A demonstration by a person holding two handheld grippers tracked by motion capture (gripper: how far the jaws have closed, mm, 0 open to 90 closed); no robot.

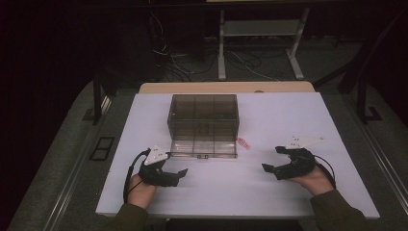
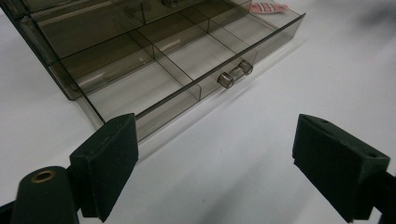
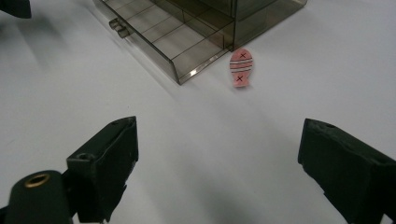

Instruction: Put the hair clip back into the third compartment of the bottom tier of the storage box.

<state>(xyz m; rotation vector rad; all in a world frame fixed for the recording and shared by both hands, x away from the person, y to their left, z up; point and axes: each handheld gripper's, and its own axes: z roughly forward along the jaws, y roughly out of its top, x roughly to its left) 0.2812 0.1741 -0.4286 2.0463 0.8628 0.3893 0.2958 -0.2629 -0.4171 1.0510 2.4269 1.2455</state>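
A smoky clear plastic organiser box [image 1: 202, 115] stands on the white table, with its bottom drawer [image 1: 204, 147] pulled out toward me. The drawer [image 2: 154, 60] has several empty compartments and a small handle [image 2: 235, 73]. A pink fish-shaped piece [image 3: 240, 67] with stripes and two crosses lies flat on the table just right of the drawer [image 3: 177, 42]; it is the pink speck [image 1: 244, 143] in the high view. My left gripper [image 1: 179, 174] rests open in front of the drawer's left corner. My right gripper [image 1: 273, 159] is open, a hand's width right of the fish. Both hold nothing.
The white table top [image 1: 288, 115] ends near my forearms at the front. Beyond its far edge is a wooden strip [image 1: 226, 87], then dark floor with cables and a metal stand [image 1: 260, 43].
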